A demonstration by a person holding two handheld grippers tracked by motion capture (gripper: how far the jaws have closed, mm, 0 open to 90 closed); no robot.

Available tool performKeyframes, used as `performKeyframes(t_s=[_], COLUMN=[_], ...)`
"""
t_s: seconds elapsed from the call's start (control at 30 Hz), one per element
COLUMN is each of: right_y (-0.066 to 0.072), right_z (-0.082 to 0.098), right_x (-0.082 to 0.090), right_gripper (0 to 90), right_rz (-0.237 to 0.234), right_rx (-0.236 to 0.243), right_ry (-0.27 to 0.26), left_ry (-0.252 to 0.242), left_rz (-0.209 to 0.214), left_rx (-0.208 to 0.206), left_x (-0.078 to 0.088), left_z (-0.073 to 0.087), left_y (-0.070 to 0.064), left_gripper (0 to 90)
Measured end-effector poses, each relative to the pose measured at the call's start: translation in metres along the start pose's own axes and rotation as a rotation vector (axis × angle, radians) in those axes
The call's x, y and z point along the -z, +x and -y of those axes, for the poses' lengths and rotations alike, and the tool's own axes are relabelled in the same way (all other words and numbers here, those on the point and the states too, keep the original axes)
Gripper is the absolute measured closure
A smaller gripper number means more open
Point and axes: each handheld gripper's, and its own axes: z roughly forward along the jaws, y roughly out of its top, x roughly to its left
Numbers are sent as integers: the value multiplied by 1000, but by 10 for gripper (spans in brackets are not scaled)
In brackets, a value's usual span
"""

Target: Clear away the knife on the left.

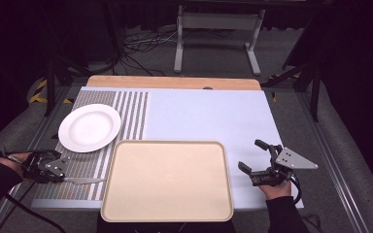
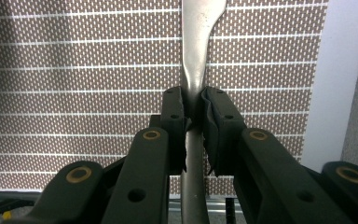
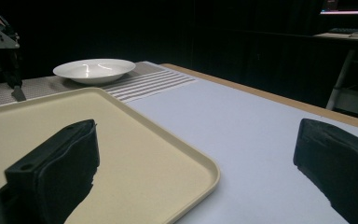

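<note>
While the left tongs (image 1: 67, 175) sit low at the near left of the desk (image 1: 209, 114) in the high view, they are clenched on a metal knife (image 1: 85, 180) that lies flat over the striped placemat (image 1: 126, 107), blade pointing toward the beige tray (image 1: 167, 180). That tray rests at the near edge, bare, with a white plate (image 1: 90, 127) just beyond its left corner on the placemat. A pale blue cover spreads over the rest of the desk, a wooden strip showing along the far edge. Over on the right, the right tongs (image 1: 251, 158) rest beside the tray, released, nothing between the jaws. Behind the desk, dark grey carpet, loose cables and a white frame stand in a dim room.

Now the left gripper view: the pads (image 2: 175, 114) squeeze the knife (image 2: 196, 51) at its narrow neck, the handle running back between the arms, brown-and-white weave underneath.

And the right gripper view: jaws wide apart, one over the tray (image 3: 135, 140), one over the blue cover. Farther off sit the plate (image 3: 94, 70) and the placemat (image 3: 149, 81), with black curtain behind.
</note>
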Motion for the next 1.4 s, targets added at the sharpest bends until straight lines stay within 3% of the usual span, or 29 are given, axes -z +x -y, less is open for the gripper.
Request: performKeyframes(t_s=[0.33,0.53,0.6,0.8,0.9,1.13,1.27,1.33,1.4], right_y=[0,-1,-1,-1,-1,-1,-1,-2,-2], right_z=[0,0,0,0,0,0,0,0,0], right_x=[0,0,0,1,1,0,1,1,1], right_gripper=[9,9,9,9,9,9,9,9,9], right_rz=[-3,-6,-6,-5,-4,-4,-3,0,0], right_rx=[-3,-6,-7,-9,-9,-9,-9,-9,-9], right_ry=[-2,-3,-4,-10,-8,-8,-10,-9,-8], left_ry=[-2,-39,-49,-79,-120,-209,-250,-268,-274], left_rz=[1,-21,-20,-44,-54,-22,-24,-15,-9], left_rx=[2,22,50,80,122,261,298,338,405], left_x=[1,15,22,35,46,63,70,73,77], left_z=[0,1,2,3,3,-2,-5,-6,-7], left_y=[0,2,1,1,1,4,4,5,7], left_gripper=[798,799,799,799,799,799,799,799,798])
